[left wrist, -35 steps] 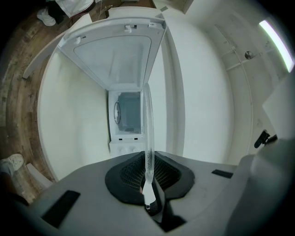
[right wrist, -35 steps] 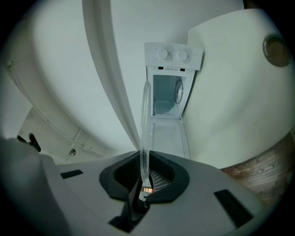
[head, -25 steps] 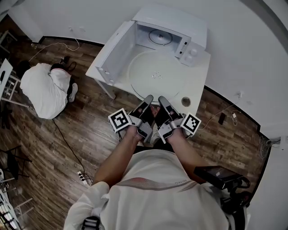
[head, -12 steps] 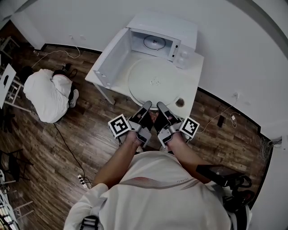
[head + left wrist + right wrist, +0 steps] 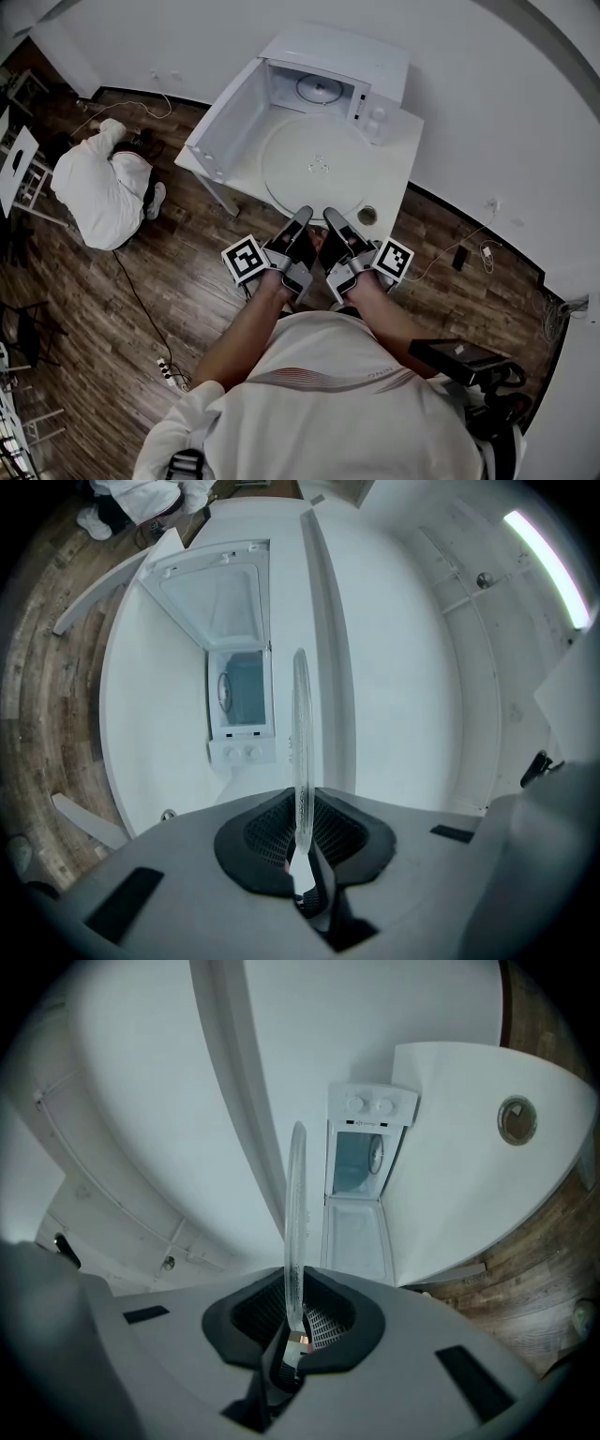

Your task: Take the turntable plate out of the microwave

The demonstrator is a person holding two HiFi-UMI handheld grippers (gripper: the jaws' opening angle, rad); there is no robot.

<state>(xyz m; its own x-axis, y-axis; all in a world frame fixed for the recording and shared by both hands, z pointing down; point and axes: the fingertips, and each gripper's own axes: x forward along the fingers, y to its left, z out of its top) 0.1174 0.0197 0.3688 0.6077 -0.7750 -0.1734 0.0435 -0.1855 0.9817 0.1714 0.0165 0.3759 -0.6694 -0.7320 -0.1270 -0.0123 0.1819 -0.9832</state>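
Note:
The clear glass turntable plate (image 5: 319,167) hangs level over the white table (image 5: 401,155), in front of the open microwave (image 5: 375,58). My left gripper (image 5: 302,217) is shut on the plate's near rim, and my right gripper (image 5: 333,217) is shut on the rim just beside it. In the left gripper view the plate (image 5: 301,733) shows edge-on, rising from between the pads of the left gripper (image 5: 302,834). The right gripper view shows the same: the plate (image 5: 295,1213) is pinched in the right gripper (image 5: 292,1321). A roller ring (image 5: 321,89) lies inside the microwave's cavity.
The microwave door (image 5: 225,117) swings out to the left of the plate. A round hole (image 5: 367,215) sits in the table's near right corner. A person in white (image 5: 94,187) crouches on the wood floor at left. Cables and a power strip (image 5: 169,370) lie on the floor.
Both grippers have carried the plate a little way back from the microwave's opening and slightly higher. Both grips on the rim are unchanged.

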